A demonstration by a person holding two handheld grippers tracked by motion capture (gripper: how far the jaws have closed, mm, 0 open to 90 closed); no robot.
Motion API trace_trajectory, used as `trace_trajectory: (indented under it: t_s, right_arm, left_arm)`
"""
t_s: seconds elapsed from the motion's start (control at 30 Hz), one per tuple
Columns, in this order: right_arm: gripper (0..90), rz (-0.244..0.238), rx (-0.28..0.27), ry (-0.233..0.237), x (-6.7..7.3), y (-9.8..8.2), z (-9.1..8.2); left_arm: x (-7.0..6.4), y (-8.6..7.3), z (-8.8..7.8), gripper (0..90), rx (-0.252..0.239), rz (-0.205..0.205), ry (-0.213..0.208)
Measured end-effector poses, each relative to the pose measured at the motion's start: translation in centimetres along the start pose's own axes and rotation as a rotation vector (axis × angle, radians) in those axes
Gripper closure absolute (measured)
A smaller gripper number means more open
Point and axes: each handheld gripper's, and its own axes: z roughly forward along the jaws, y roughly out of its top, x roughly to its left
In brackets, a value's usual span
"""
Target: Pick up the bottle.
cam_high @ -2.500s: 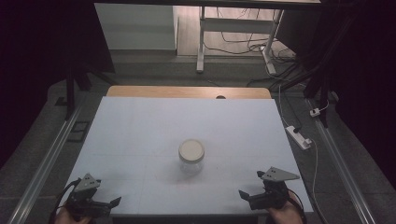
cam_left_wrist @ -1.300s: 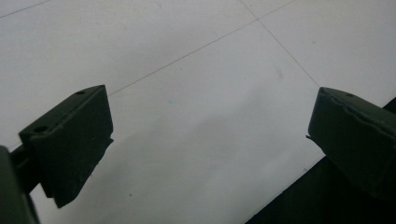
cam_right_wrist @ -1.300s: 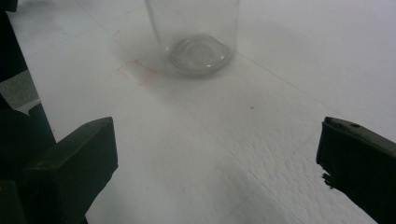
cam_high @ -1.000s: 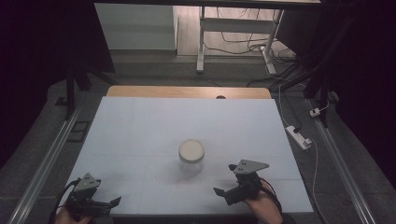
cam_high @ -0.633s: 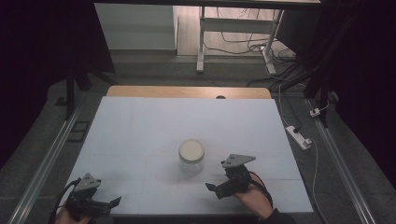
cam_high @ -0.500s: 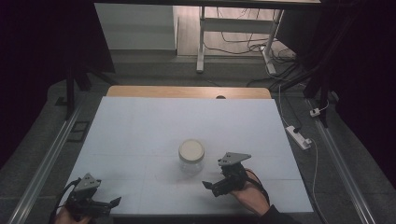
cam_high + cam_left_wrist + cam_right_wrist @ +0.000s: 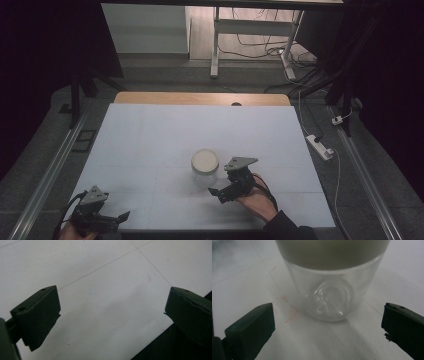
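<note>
A: How many things sit on the worktop (image 7: 150, 135)?

B: One jar (image 7: 205, 167), clear glass with a pale lid (image 7: 205, 160). It stands upright a little nearer the person than the middle of the white surface.

A: And the hand-held grippers?

B: Two. The right hand-held gripper (image 7: 218, 193) is just beside the jar, on its near right side, held in one hand (image 7: 257, 200). Its jaws are spread wide and grip nothing. In the right gripper view the jar (image 7: 329, 282) stands between and beyond the two black jaws, apart from both, with faint red marks (image 7: 287, 310) on the surface at its foot.

A: The left one?

B: The left hand-held gripper (image 7: 120, 216) is at the near left corner, well apart from the jar. Its jaws are also wide apart and empty. In the left gripper view, bare white surface (image 7: 105, 285) with thin seam lines lies between them, and a dark edge shows at the lower right.

A: Anything off the worktop?

B: One white power strip (image 7: 320, 146) on the floor to the right
</note>
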Motion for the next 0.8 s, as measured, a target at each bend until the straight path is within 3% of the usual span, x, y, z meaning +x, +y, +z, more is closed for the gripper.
trace_trajectory:
  t_s: [0.5, 0.8]
  right_arm:
    - [0.0, -0.037, -0.007, 0.002, -0.3, 1.3, 3.0]
    - [0.0, -0.067, -0.044, -0.003, -0.2, 1.8, 4.1]
  left_arm:
    - [0.0, 0.0, 0.0, 0.8, 0.0, 0.001, -0.002]
    - [-0.1, 0.0, 0.0, 0.8, 0.002, 0.008, -0.003]
